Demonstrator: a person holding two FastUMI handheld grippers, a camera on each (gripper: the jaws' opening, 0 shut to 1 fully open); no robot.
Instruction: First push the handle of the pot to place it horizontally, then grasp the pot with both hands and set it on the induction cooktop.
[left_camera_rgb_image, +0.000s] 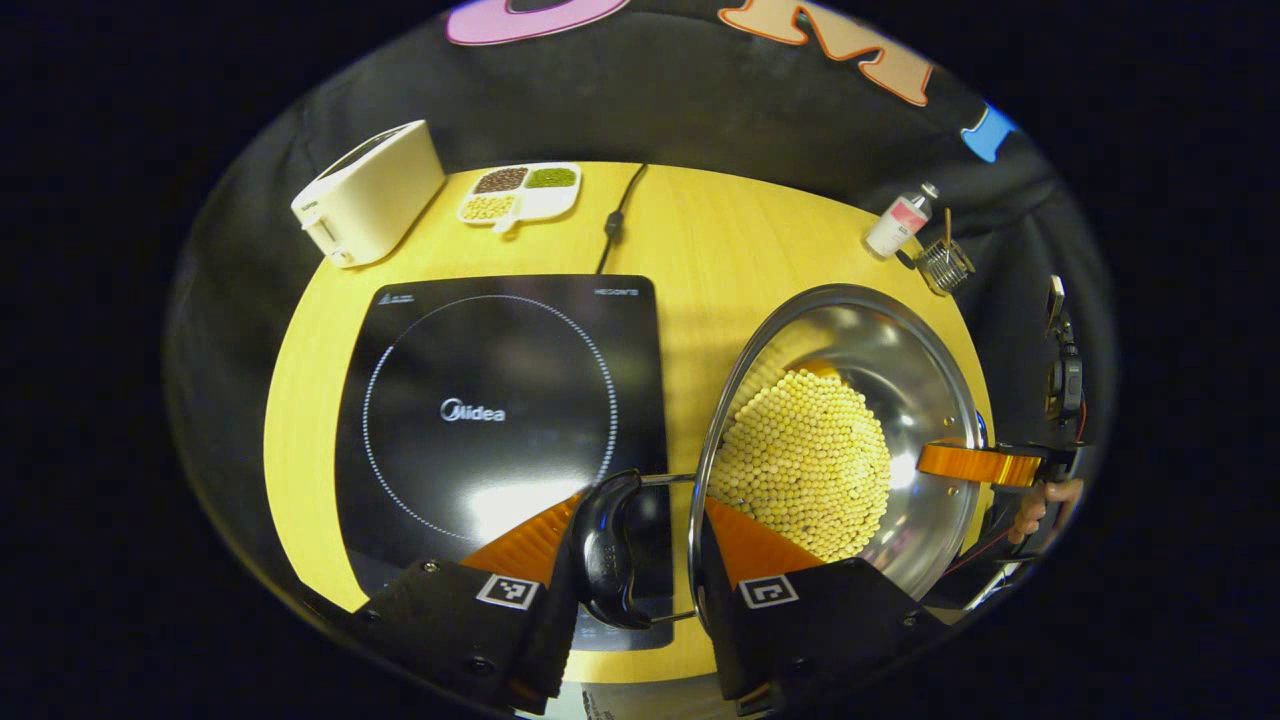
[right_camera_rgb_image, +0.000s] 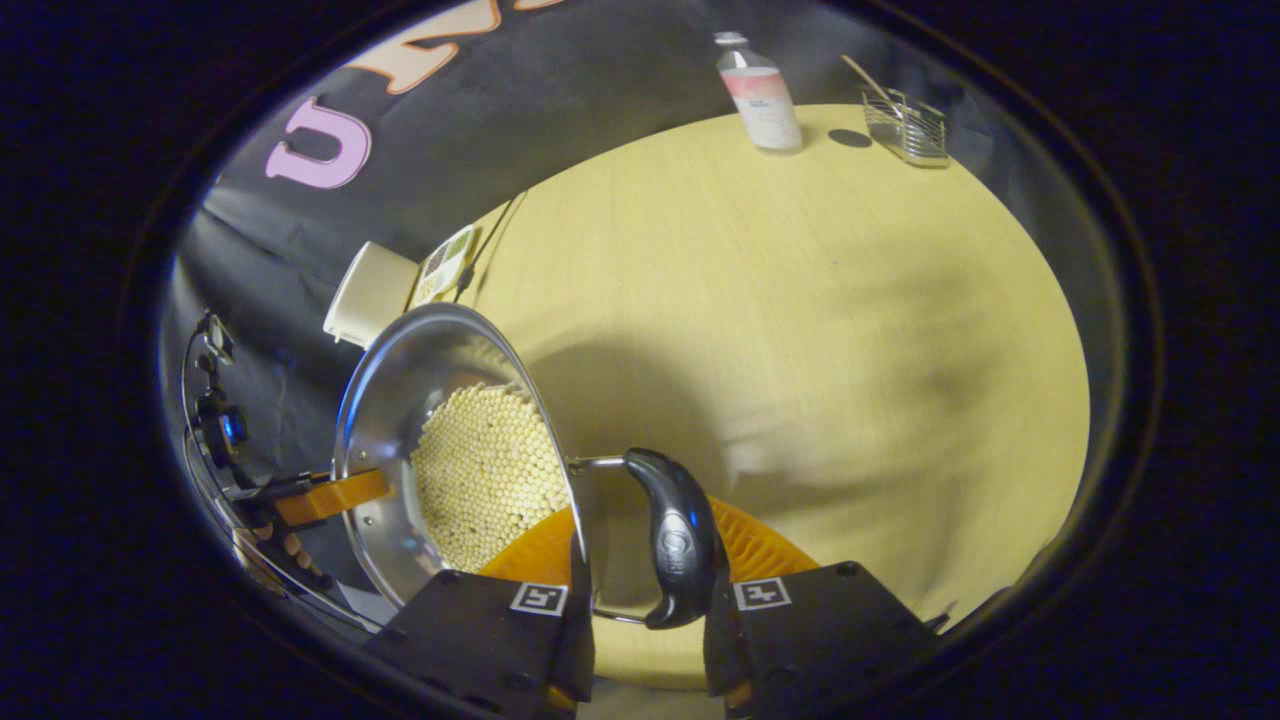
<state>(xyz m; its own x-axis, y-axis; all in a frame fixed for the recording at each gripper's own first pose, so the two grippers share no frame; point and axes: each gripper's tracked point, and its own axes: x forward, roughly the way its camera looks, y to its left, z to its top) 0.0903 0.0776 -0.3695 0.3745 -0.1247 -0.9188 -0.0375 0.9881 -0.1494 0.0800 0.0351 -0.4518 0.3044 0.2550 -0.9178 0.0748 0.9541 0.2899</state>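
A shiny steel pot (left_camera_rgb_image: 900, 400), holding a mound of small pale yellow beads (left_camera_rgb_image: 810, 460), is gripped from both sides over a round yellow table (left_camera_rgb_image: 720, 250). In the left gripper view the left gripper (left_camera_rgb_image: 632, 545) sits at 6 o'clock, its two fingers closed around the pot's black side handle (left_camera_rgb_image: 605, 550), which stands between them; just beyond, at 9 to 11 o'clock, lies the black induction cooktop (left_camera_rgb_image: 500, 410), with the pot beside it at 3 o'clock, not on its ring. At 4 o'clock, on the pot's far rim, the other gripper and a hand (left_camera_rgb_image: 1040, 505) holding it show. In the right gripper view the right gripper (right_camera_rgb_image: 645, 560) at 6 o'clock clamps the opposite black handle (right_camera_rgb_image: 675, 540) the same way, the pot's bowl at 8 o'clock. Toward the table's far edge — 11 o'clock in the left gripper view — stand a cream toaster (left_camera_rgb_image: 370, 195) and a white divided dish (left_camera_rgb_image: 520, 192) with brown, green and yellow grains in its sections. A pink-labelled bottle (right_camera_rgb_image: 762, 95) and a small wire basket (right_camera_rgb_image: 905, 125) stand near 1 o'clock.
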